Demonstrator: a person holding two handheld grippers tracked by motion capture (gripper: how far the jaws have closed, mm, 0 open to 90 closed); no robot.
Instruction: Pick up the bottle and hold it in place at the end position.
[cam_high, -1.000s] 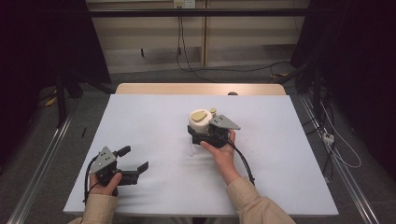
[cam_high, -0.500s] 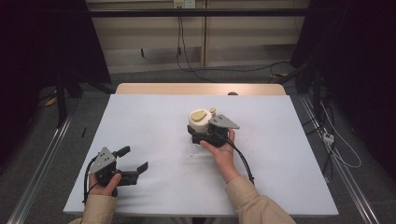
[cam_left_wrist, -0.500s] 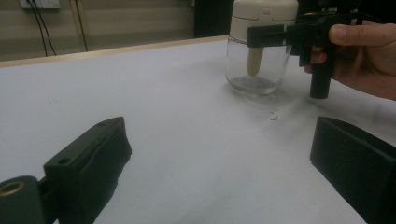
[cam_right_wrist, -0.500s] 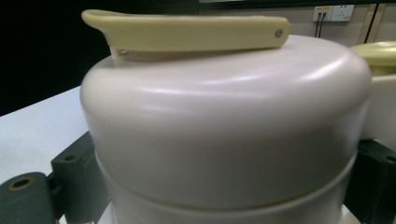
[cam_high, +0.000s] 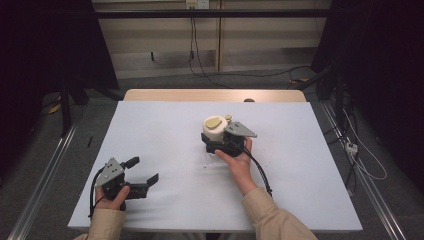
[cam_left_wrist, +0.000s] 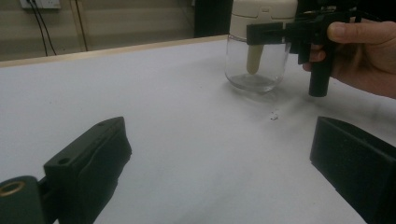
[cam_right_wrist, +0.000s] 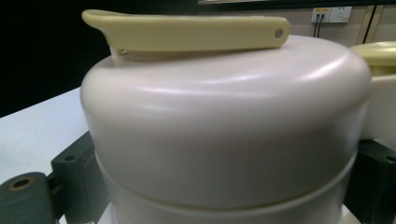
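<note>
**Jar gripped, lifting or opening not yet begun**

High view: right gripper (cam_high: 220, 141) at about 1 o'clock from the table's middle, jaws closed around the lower cream collar of a jar (cam_high: 215, 129). Jar upright on the white table (cam_high: 165, 125), cream lid with a yellowish flip tab on top. Left gripper (cam_high: 143, 174) down at 7 o'clock, well apart from the jar, jaws spread and holding nothing.

Left gripper view: own two black jaws wide apart over bare table. Jar (cam_left_wrist: 256, 65) at 1 o'clock, clear glass body with a pale tube hanging inside, base seemingly resting on the table; right gripper (cam_left_wrist: 280, 32) clamped across the cream collar just under the lid, hand (cam_left_wrist: 369, 56) behind it. Small white speck (cam_left_wrist: 273, 115) on the table near the jar.

Right gripper view: cream lid (cam_right_wrist: 224, 121) close up between the two jaws, one at each bottom corner, touching the jar's sides; flip tab (cam_right_wrist: 187, 32) lying flat, closed.

Judged progress: grasp made, lid on and tab shut; lifting, moving or opening all left to do, left gripper not yet engaged.
</note>
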